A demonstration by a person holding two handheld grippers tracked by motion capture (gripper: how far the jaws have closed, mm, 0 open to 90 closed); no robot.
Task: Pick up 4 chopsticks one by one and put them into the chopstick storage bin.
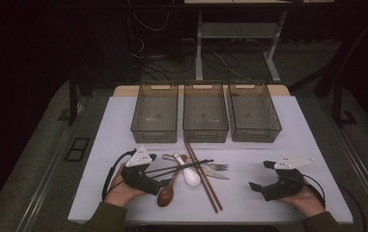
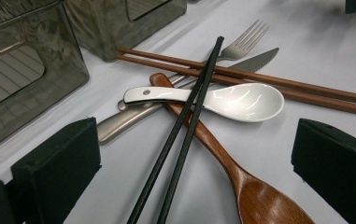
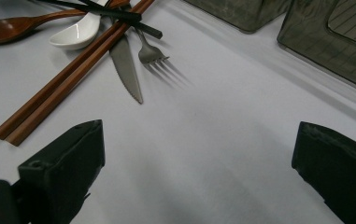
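Note:
A pile of cutlery lies at the middle of the white table [image 1: 239, 205]. It holds black chopsticks [image 1: 181, 167] [image 2: 199, 93], brown chopsticks [image 1: 203, 183] [image 2: 259, 78] [image 3: 68, 70], a white ceramic spoon [image 1: 191, 175] [image 2: 241, 100] [image 3: 75, 32], a wooden spoon [image 1: 166, 193] [image 2: 259, 200] [image 3: 3, 29], a fork [image 1: 219, 166] [image 2: 245, 42] [image 3: 150, 53] and a knife [image 1: 219, 175] [image 2: 259, 58] [image 3: 126, 70]. My left gripper [image 1: 160, 170] [image 2: 196, 163] rests just left of the pile, open, with the near ends of the black chopsticks and the wooden spoon between its jaws, untouched. My right gripper [image 1: 260, 175] [image 3: 199, 168] stands open over bare table to the pile's right.
Three grey see-through bins [image 1: 153, 135] [image 1: 205, 135] [image 1: 256, 133] stand side by side along the back of the table, all without contents. Bare tabletop lies between the pile and my right gripper. Beyond the table are a dark floor, cables and desk legs.

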